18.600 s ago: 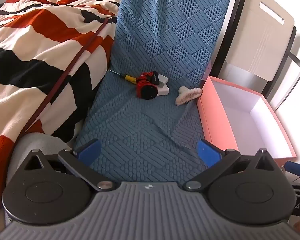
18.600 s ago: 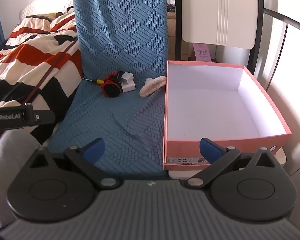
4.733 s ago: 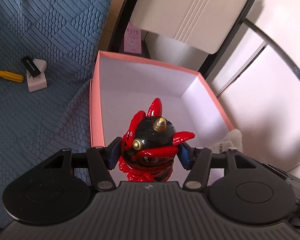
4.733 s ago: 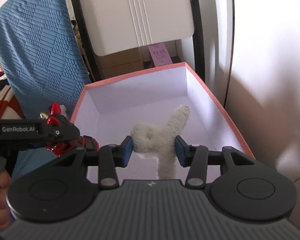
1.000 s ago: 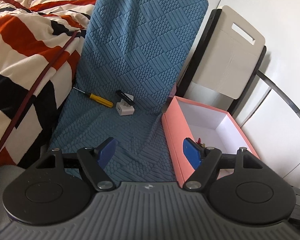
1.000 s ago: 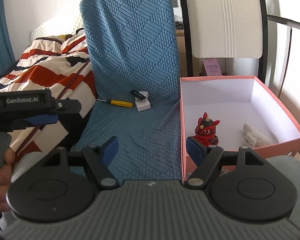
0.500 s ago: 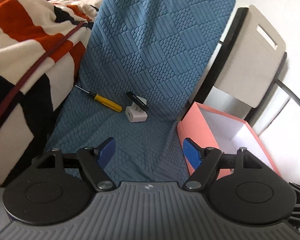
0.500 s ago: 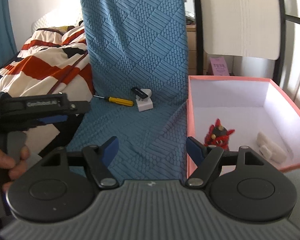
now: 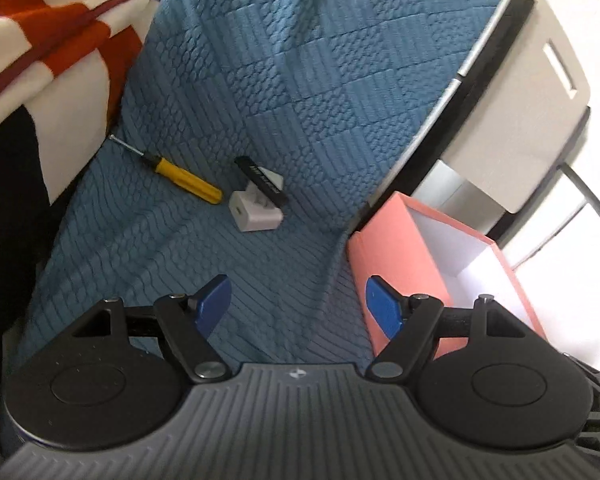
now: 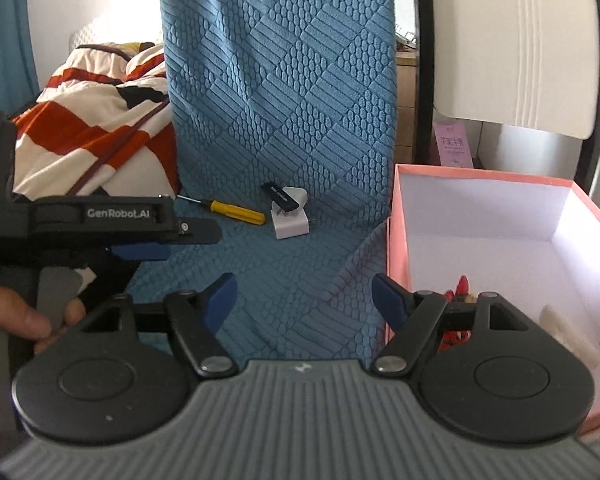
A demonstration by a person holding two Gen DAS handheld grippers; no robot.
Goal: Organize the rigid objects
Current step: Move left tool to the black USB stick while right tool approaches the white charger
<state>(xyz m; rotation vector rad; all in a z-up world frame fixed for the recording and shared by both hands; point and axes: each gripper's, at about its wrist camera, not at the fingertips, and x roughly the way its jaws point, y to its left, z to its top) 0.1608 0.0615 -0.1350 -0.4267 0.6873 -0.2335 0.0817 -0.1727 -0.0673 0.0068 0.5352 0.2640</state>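
A yellow screwdriver lies on the blue textured seat. Just right of it sits a white charger block with a black stick leaning across its top. The pink box stands at the seat's right edge; inside it a red horned figure and a white fluffy piece show partly behind the right gripper's linkage. My left gripper is open and empty, short of the charger. My right gripper is open and empty too, over the seat's front.
A striped red, white and black blanket lies on the bed to the left. A cream chair back stands behind the box. In the right wrist view the left gripper's body and a hand fill the left side.
Both grippers have moved forward and lower toward the seat; the screwdriver, charger and stick look larger. The box has slid to the right in both views. Jaws stayed open.
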